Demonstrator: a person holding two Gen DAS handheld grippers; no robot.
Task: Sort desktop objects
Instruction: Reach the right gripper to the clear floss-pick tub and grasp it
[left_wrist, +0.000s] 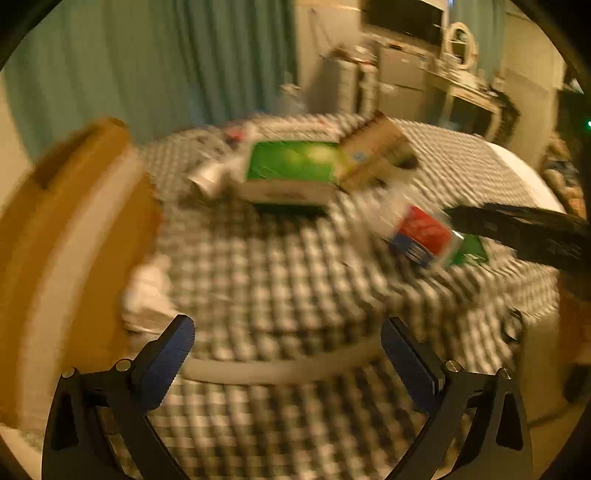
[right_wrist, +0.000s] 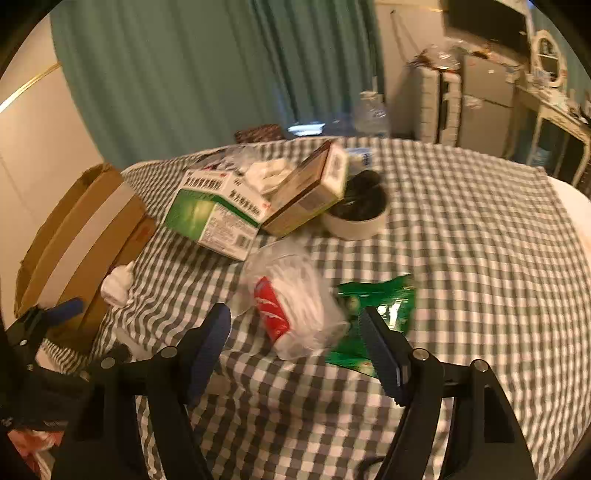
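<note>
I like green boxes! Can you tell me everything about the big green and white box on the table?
The green and white box looks like cardboard, with a green face, white sides printed with characters and a barcode. It looks closed and lies tilted on the checked tablecloth. A brown and cream box leans against its right end. White crumpled stuff sits just behind it.

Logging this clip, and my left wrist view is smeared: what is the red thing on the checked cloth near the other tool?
Observer: In the right wrist view it looks like a red can inside a clear plastic bag.
Operator: And the green bit beside it?
Observer: A flat green packet, lying on the cloth right of the bag.
Operator: Anything behind the brown box?
Observer: A white bowl with dark contents; the brown box leans over its rim.
</note>
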